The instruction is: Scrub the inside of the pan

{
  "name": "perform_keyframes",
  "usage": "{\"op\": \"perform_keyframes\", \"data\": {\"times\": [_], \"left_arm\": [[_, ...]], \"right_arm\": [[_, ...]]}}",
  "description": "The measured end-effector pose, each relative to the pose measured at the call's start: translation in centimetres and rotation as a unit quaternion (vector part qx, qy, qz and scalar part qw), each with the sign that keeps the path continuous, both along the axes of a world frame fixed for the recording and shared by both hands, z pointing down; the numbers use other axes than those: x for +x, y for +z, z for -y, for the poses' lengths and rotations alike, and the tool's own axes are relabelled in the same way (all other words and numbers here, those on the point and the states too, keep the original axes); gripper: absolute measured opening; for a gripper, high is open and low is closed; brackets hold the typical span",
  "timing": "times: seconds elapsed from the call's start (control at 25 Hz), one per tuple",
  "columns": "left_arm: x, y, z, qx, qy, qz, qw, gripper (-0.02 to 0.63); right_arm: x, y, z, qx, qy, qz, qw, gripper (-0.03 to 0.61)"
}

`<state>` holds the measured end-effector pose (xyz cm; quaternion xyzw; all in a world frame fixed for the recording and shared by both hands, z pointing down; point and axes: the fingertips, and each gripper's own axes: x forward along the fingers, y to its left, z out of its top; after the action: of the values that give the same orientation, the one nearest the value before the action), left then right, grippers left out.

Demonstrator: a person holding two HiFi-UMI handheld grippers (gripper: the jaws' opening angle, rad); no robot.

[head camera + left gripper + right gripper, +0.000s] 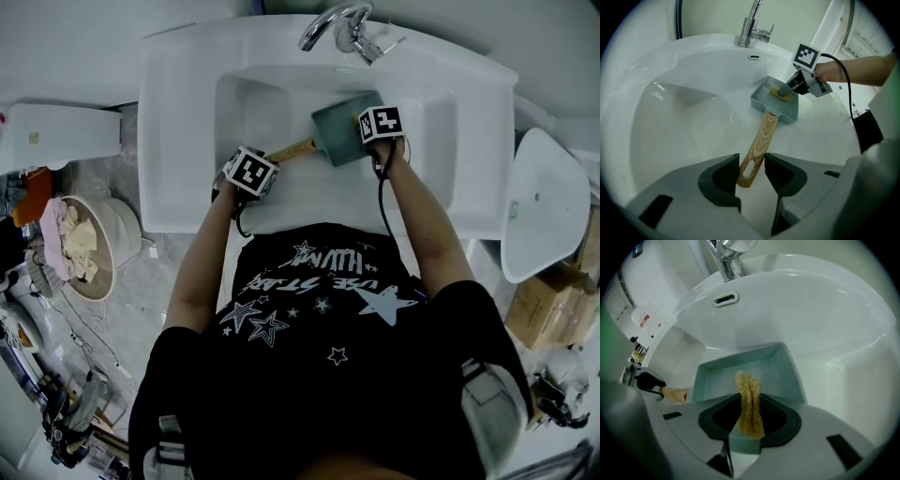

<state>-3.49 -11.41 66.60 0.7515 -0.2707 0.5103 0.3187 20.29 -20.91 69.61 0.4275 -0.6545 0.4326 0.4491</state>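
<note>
1. White porcelain is seen across the middle of the room: a sink (178, 122) with a chrome tap (339, 23) at its back rim.
2. At far left, on the speckled floor, a round bucket (120, 234) is stood, and crumpled cloths (75, 239) are heaped in it.
3. The left gripper (751, 165) is pointed steeply down at the near edge of the basin. Its jaws are closed on the end of the handle (761, 138), with both dark pads set against the wood.
4. The handle is made of pale, strongly grained wood. An oval hanging hole is cut in its end, and a small red collar is seen where it joins the pan.
5. The pan (765, 93) is laid in the basin in front of the tap, right of centre, with its handle slanted back to the left. It is square and shallow, with low straight walls. Its colour is a dull grey-green, and the inside is finely speckled.
6. A yellow sponge (746, 383) of coarse, fibrous texture is pressed against the floor of the pan.
7. The right gripper (750, 413) is clamped on that sponge, which is squeezed narrow between the pads.
8. At far right, a cardboard box (542, 305) is seen on the floor.
</note>
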Motion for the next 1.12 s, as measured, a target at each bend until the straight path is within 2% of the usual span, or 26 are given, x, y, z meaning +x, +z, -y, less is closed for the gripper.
{"op": "perform_keyframes", "data": {"times": [0.2, 0.4, 0.56, 1.0, 1.12], "left_arm": [[-0.1, 0.2, 0.3, 0.007, -0.001, 0.003, 1.0, 0.174], [0.0, 0.0, 0.2, 0.001, -0.001, 0.006, 1.0, 0.175], [0.2, 0.3, 0.5, 0.012, 0.001, -0.003, 0.9999, 0.175], [0.3, 1.1, 0.1, 0.0, -0.002, -0.005, 1.0, 0.174], [0.3, 0.7, 0.1, -0.003, -0.002, -0.005, 1.0, 0.175]], "right_arm": [[1.3, 0.0, 0.6, 0.014, -0.015, -0.04, 0.999, 0.124], [2.7, 0.0, 1.2, 0.021, 0.001, -0.056, 0.998, 0.124], [3.3, -0.1, 1.3, 0.02, 0.019, -0.052, 0.998, 0.123], [3.4, -0.6, 1.4, 0.027, 0.03, -0.048, 0.998, 0.127], [2.2, -1.4, 1.2, 0.03, 0.03, -0.019, 0.999, 0.127]]}}
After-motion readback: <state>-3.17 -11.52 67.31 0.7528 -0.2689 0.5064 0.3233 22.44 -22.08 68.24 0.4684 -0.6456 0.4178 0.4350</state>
